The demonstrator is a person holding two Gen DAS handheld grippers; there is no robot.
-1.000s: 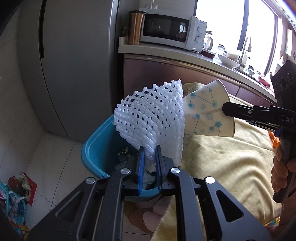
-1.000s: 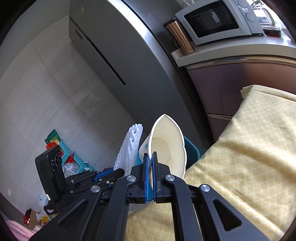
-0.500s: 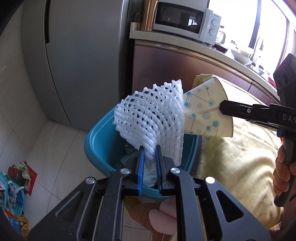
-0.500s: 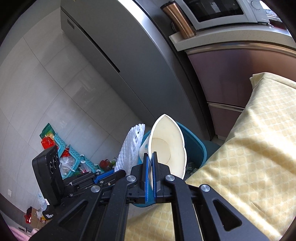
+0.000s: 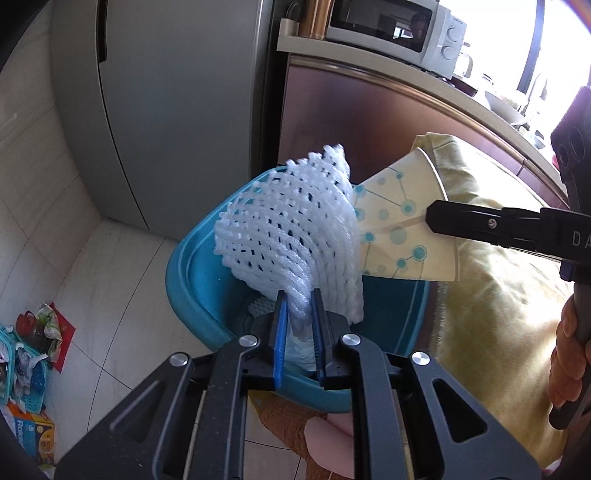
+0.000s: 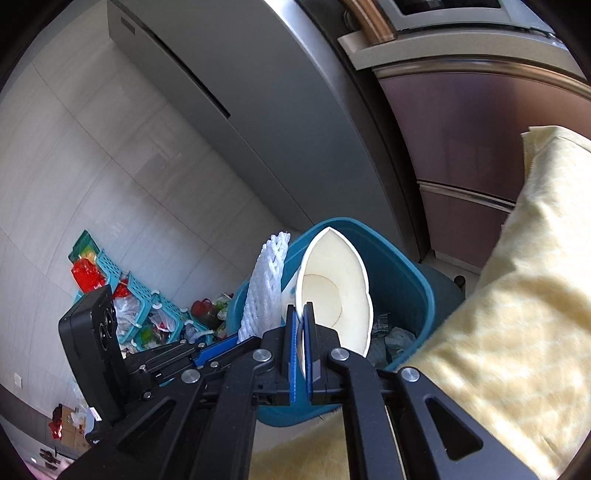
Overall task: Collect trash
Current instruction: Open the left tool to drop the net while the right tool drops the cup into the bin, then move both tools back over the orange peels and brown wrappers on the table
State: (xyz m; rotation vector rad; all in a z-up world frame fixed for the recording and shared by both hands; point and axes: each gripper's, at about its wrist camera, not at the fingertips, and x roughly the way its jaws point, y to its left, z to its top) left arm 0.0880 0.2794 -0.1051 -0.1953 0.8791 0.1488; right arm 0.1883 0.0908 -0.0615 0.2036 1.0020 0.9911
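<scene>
My left gripper [image 5: 298, 301] is shut on a white foam fruit net [image 5: 291, 229], which fans out above the teal trash bin [image 5: 192, 291]. My right gripper [image 6: 300, 314] is shut on the rim of a squashed paper cup [image 6: 336, 291] with a blue dot pattern [image 5: 402, 229]. In the left wrist view the right gripper [image 5: 432, 218] reaches in from the right and holds the cup beside the net, over the bin's right side. The left gripper [image 6: 236, 341] with the net [image 6: 267, 284] shows at the left of the right wrist view. Crumpled trash [image 6: 391, 338] lies inside the bin [image 6: 399, 258].
A table under a yellow cloth [image 5: 491, 295] borders the bin on the right. A grey fridge [image 5: 177, 103] and a brown cabinet [image 5: 369, 122] with a microwave [image 5: 395, 29] stand behind. Teal baskets with clutter [image 6: 140, 306] sit on the tiled floor at left.
Both grippers have moved down and toward the bin with their loads. The bin now fills more of both views and lies directly under the net and the cup.
</scene>
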